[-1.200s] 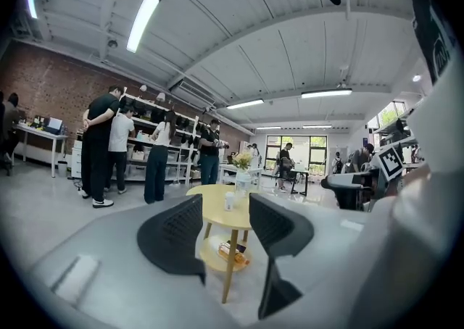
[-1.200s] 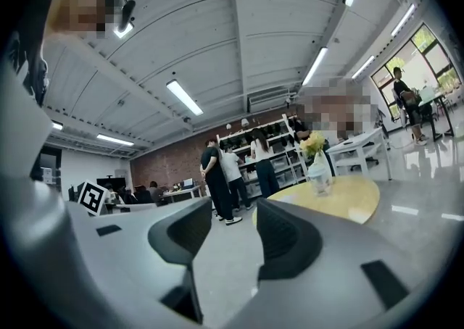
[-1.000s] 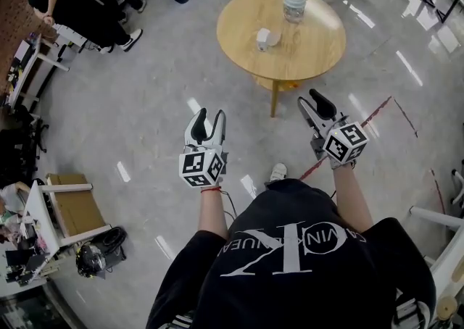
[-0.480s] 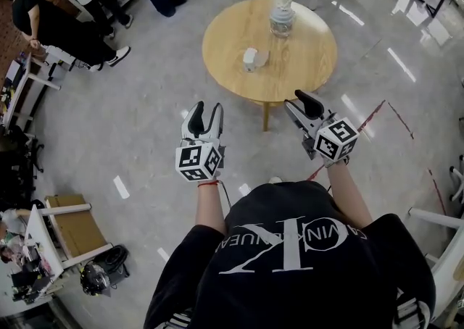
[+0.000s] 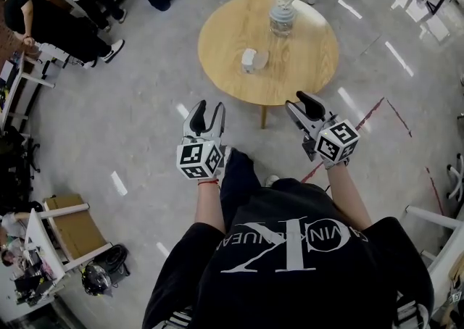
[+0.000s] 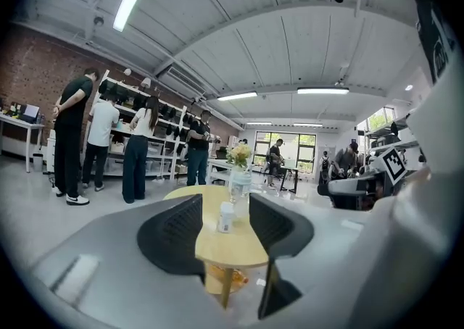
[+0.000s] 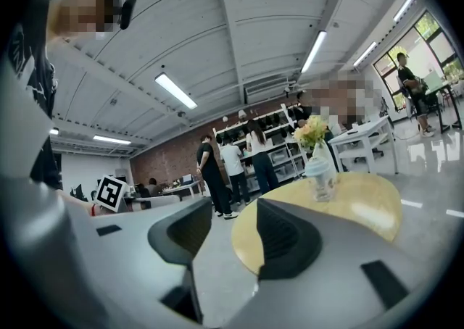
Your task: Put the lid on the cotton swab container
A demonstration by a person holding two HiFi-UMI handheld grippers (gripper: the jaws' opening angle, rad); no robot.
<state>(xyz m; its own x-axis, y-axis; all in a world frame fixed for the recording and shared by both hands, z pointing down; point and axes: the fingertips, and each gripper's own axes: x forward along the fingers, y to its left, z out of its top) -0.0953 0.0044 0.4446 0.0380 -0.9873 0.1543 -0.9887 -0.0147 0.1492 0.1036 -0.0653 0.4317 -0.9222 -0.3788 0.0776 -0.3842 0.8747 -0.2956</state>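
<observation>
Head view: the person's black shirt [image 5: 290, 269] carries a big white C-and-K monogram crossed by a line of smaller letters. It is seen upside down and broken by folds, so I cannot read the small line whole. The left gripper [image 5: 209, 111] and right gripper [image 5: 301, 103] are held out over the floor, short of the round wooden table [image 5: 308, 59]. Each marker cube shows only black-and-white squares (no words). The white cotton swab container [image 5: 249, 59] stands on the table well apart from both grippers. A pale round thing touches its right side, too small to tell whether it is the lid. A vase of flowers [image 5: 281, 16] stands behind it.

Left gripper view: the jaws stand apart with nothing pressed between them. Far off, in the gap, the cotton swab container [image 6: 225, 217] shows on the table [image 6: 232, 244] before the vase of flowers [image 6: 239, 179]; its label is too blurred to read.

Right gripper view: the jaws are parted and empty. The table [image 7: 362, 208] and vase of flowers [image 7: 317, 168] show past the right-hand jaw, which cuts off the table's near side; the container cannot be made out.
</observation>
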